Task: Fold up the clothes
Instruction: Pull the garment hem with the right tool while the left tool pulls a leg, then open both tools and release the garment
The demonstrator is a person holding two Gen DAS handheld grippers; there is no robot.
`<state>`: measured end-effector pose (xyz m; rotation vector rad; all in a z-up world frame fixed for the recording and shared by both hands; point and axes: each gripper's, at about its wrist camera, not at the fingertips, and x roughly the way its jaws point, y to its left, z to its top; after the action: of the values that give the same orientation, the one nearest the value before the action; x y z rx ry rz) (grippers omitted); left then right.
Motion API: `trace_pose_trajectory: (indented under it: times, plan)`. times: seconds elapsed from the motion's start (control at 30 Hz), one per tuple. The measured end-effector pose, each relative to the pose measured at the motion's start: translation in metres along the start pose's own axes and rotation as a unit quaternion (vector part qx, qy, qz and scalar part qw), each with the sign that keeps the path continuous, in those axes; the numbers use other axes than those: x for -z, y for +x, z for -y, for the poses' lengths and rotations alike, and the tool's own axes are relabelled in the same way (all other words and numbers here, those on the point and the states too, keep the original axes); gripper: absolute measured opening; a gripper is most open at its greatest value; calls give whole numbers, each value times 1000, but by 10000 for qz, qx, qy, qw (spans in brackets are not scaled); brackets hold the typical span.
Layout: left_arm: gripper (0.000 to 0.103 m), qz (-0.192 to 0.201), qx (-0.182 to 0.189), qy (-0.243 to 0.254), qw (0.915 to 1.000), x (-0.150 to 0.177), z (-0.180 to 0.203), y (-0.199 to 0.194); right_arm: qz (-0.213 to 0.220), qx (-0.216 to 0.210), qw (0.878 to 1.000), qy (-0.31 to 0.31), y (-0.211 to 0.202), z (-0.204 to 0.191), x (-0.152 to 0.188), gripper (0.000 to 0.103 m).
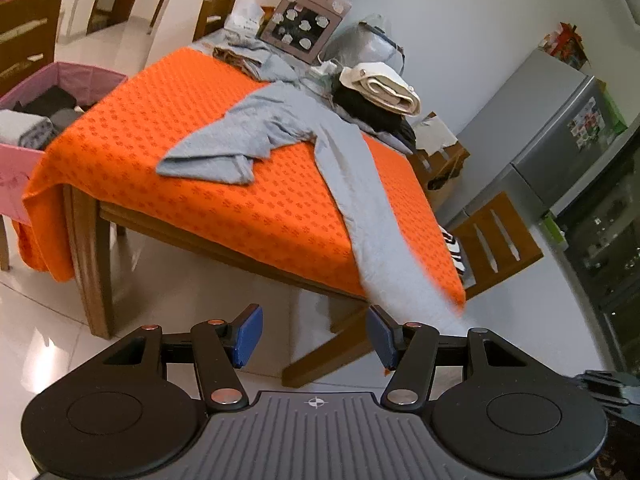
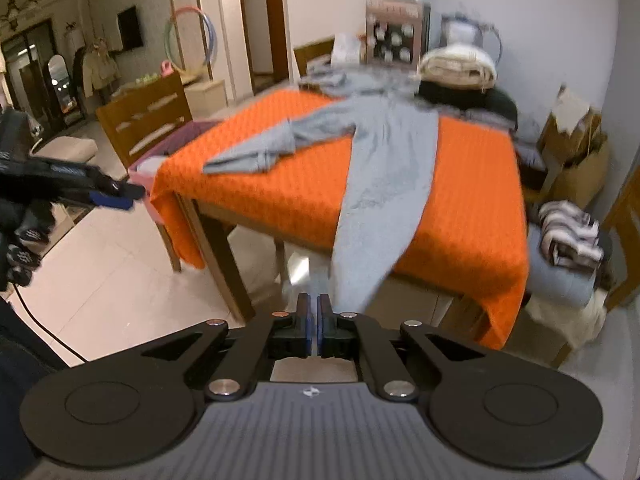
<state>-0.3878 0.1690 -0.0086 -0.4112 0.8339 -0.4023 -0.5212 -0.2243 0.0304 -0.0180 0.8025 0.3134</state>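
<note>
A grey garment [image 1: 280,128] lies across the orange-covered table [image 1: 160,128], one long part trailing over the near edge toward the floor. It also shows in the right wrist view [image 2: 384,168], hanging off the table [image 2: 480,200]. My right gripper [image 2: 314,320] is shut, and the hanging end of the garment seems pinched between its fingers. My left gripper [image 1: 314,332] is open and empty, held off the table's near edge, left of the hanging cloth; it shows from the side in the right wrist view [image 2: 116,196].
A folded pile [image 1: 380,92] of cream and black clothes sits at the table's far right. A pink bin [image 1: 44,108] of clothes stands left of the table. Wooden chairs [image 1: 492,240] stand right. A fridge [image 1: 560,128] is against the wall.
</note>
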Motion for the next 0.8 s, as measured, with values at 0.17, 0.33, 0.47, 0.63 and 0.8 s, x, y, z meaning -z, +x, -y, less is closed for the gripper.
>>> trace_pose_trajectory:
  times: [0.17,0.33,0.47,0.63,0.8]
  plan:
    - [61,84,-127,112,9998,0,-4,-10,-66,-153,9998,-125,26,-11,-8,23]
    - [61,163,-232,162,9995,-6,-9,-11,43,-368,9989,-276,55,-24,-38,29]
    - [61,230,-295,173,9991,-22,-15,-4,163,-509,9979,-354,84,-30,-70,29]
    - [61,319,-427,336,9980,-53,-25,13,295,-707,9964,-355,131,-34,-114,31]
    - [61,408,-501,415,9970,-95,-39,35,330,-832,9953,-369,183,-33,-161,32]
